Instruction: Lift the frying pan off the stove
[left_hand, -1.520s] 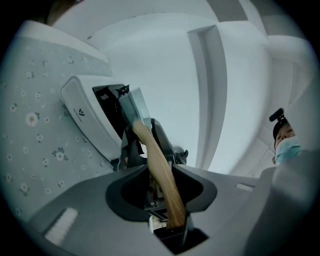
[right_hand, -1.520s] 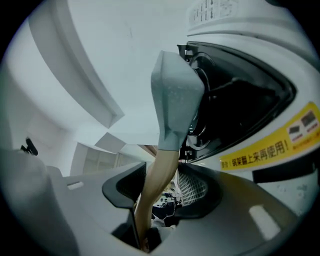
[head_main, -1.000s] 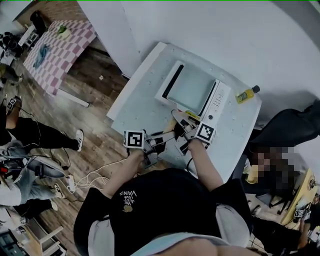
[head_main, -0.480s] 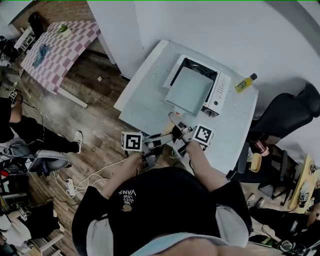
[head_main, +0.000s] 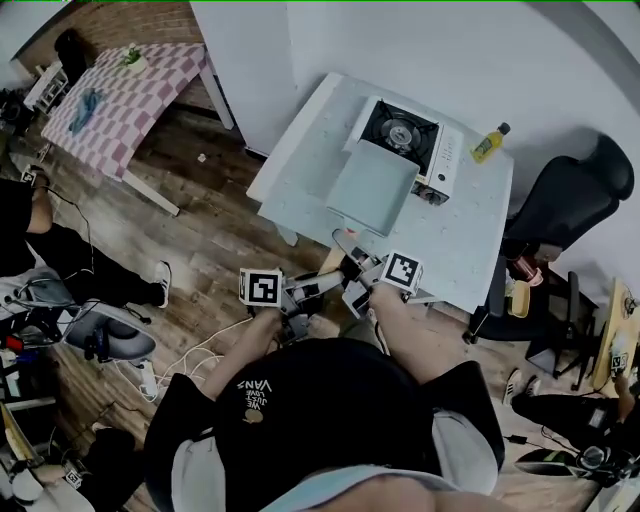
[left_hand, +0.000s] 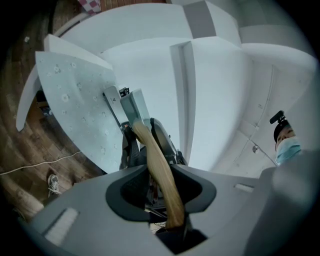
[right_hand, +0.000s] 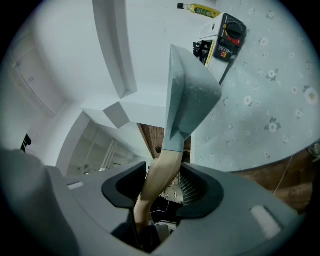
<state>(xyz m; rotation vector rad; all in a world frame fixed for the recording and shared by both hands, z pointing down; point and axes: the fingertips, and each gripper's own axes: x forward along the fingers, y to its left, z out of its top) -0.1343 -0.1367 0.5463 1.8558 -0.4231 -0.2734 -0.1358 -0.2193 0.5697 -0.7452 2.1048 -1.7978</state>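
Pan (head_main: 372, 188) off stove (head_main: 400, 130), near table (head_main: 300, 170) edge

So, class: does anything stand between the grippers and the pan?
Nothing visible does. The left gripper and the right gripper are each shut on the handle of the pan, which is off the burner of the stove.

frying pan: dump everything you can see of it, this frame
The frying pan is square and shallow, pale grey-green, metal by its look, with a light wooden handle. It looks empty. It hangs roughly level above the table, off the stove, whose burner is bare. The left gripper and the right gripper both clamp the handle; nothing else is seen touching it.
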